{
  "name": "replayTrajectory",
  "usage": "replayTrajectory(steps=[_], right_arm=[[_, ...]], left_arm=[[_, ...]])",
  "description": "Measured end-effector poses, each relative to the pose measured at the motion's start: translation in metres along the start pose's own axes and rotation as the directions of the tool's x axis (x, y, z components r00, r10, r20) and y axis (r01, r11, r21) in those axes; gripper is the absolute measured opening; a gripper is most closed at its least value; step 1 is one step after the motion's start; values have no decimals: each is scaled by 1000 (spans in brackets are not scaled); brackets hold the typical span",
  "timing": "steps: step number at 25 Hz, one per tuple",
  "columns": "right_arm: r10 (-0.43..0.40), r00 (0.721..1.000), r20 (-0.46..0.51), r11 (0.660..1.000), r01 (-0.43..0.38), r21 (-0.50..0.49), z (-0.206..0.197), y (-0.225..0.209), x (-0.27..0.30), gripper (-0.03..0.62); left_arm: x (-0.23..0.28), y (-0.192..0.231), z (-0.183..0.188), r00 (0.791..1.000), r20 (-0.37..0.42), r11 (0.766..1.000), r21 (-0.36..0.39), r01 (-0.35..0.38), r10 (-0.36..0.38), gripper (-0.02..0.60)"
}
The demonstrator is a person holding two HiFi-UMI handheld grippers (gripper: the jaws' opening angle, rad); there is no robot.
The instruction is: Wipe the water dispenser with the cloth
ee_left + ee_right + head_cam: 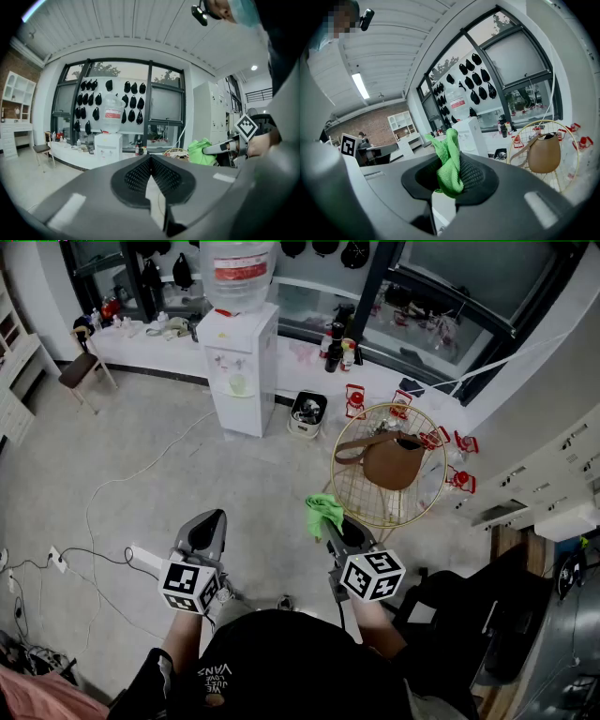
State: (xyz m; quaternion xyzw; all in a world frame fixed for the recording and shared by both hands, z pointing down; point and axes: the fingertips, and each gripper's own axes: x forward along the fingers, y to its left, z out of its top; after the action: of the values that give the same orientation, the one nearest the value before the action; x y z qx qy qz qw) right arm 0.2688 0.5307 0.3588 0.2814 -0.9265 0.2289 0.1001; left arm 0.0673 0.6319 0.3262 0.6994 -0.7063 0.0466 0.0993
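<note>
The white water dispenser (240, 367) with a clear bottle on top stands far ahead against the window counter; it also shows small in the left gripper view as the dispenser (108, 147) and behind the cloth in the right gripper view (471, 136). A bright green cloth (323, 513) is pinched in my right gripper (330, 526), whose jaws are shut on the cloth (449, 164). My left gripper (208, 529) is shut with nothing in it, jaws meeting (150, 161). Both grippers are held low, well short of the dispenser.
A round gold wire table (361, 507) carrying a brown handbag (394, 460) stands to the right. A small bin (307, 413) sits beside the dispenser. Cables and a power strip (145, 559) lie on the floor at left. A chair (84, 367) stands at far left.
</note>
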Motion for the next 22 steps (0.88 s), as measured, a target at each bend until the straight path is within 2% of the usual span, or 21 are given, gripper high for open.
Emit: replayTrajectory(steps=[5,10,16,22], right_arm=[[25,1000,-7,1000,-25,-16,8,-5,7,87],[82,997,6,996,-81,-25,18,2,38,92],[24,999,27,1000,-24,-6,41,-6,100,92],[-43,998,55,999,44,-5,87,-1,179,92]], left_arm=[[6,-7,1,1000,-4,1000,-8,3,-4,2],[19,14,-4,1000,-8,999,-41,-4,3,2],[65,62,-1,999,-12,998,-53,37,-37,2],[120,133,34,994,9,994,-6,110,-109,2]])
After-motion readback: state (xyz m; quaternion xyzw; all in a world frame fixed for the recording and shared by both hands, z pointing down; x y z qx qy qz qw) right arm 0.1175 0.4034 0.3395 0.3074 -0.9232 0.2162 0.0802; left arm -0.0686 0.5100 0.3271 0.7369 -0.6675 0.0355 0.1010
